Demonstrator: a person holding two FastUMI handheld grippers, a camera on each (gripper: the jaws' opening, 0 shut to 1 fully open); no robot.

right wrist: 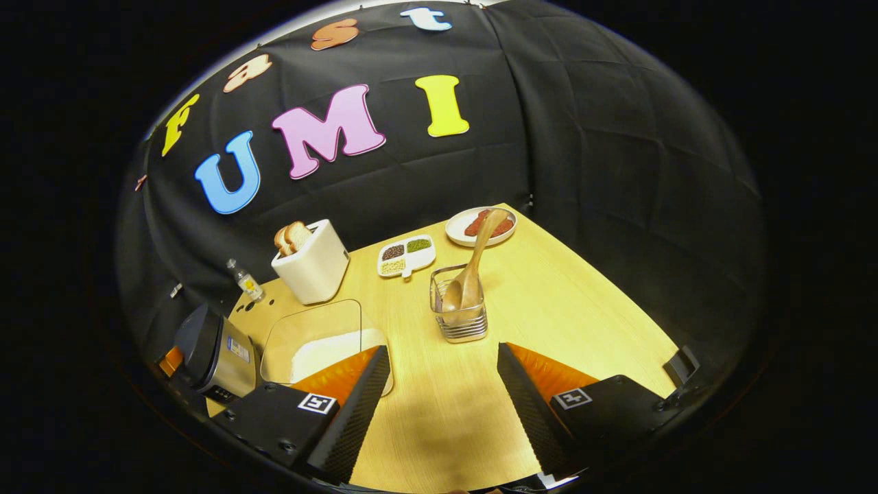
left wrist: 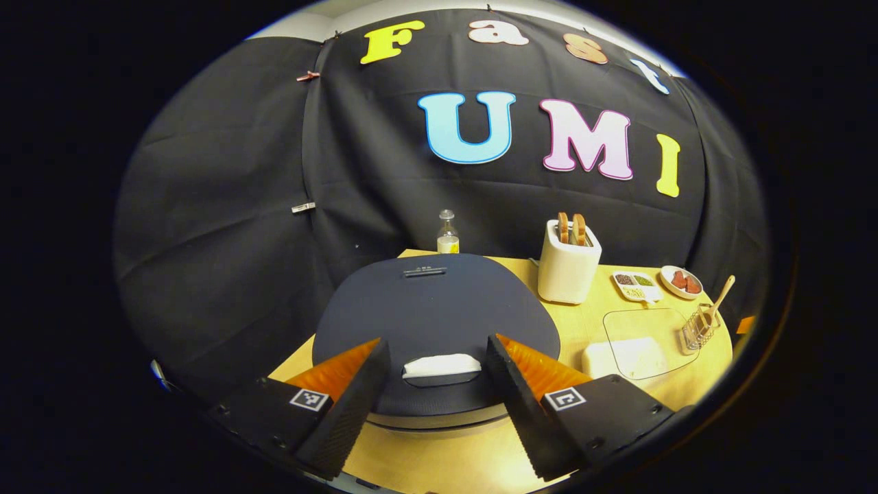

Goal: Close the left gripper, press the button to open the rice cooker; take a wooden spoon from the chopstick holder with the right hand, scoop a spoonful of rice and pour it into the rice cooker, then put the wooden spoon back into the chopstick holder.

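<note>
Rice cooker sat at the lower centre of the left gripper view, its dark lid down and the pale button at its front edge. The left gripper hung just before that button with its jaws spread wide, gripping nothing. In the right gripper view the right gripper was likewise wide open over bare table. Centre frame stood the chopstick holder, the wooden spoon leaning up out of it. A clear rice container lay at lower left, beside the cooker at the frame's left edge. Behind, a toaster, a divided dish and a plate.
</note>
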